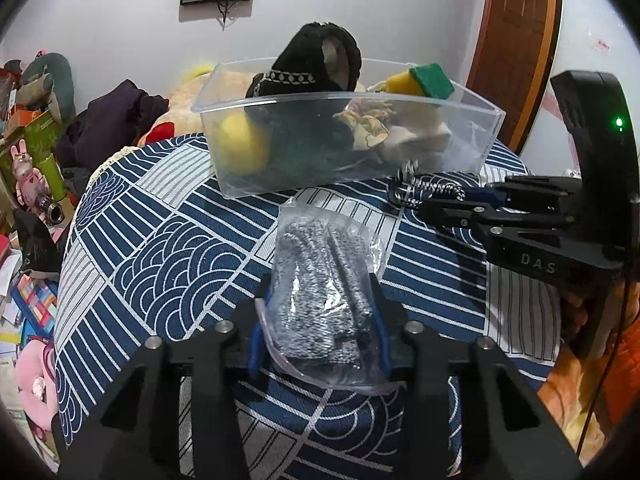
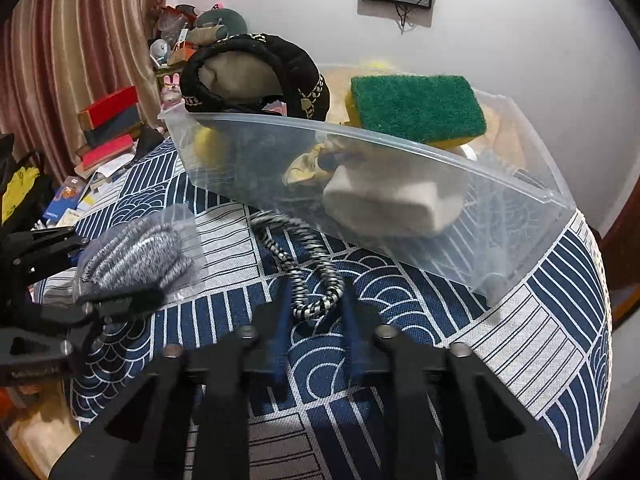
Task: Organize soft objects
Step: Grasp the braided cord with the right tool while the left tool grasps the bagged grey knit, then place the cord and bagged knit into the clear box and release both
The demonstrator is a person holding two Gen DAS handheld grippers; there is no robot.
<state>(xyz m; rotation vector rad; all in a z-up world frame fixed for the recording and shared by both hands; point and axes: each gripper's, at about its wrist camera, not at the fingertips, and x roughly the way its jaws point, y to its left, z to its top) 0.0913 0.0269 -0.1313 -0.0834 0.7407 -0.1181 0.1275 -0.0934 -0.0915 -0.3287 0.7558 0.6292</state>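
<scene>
A clear plastic bin [image 1: 400, 98] [image 2: 420, 148] stands on a blue-and-white patterned tablecloth. It holds a black slipper [image 1: 316, 64] [image 2: 256, 76], a yellow-green sponge [image 1: 428, 80] [image 2: 416, 108], a yellow ball [image 1: 240, 148] and a beige block [image 2: 392, 200]. My left gripper [image 1: 320, 300] is shut on a plastic bag of grey knitted fabric [image 1: 320, 292] [image 2: 132, 256]. My right gripper [image 2: 316, 300] [image 1: 424, 200] has its fingers either side of a black-and-white braided cord [image 2: 312, 268] [image 1: 420, 188] lying in front of the bin.
The tablecloth [image 1: 160, 240] [image 2: 520, 340] covers a round table that drops away on all sides. Clutter of toys, boxes and clothes [image 1: 36, 160] lies left of the table. A wooden door [image 1: 516, 40] is at the back right. Books [image 2: 108, 128] are stacked near a curtain.
</scene>
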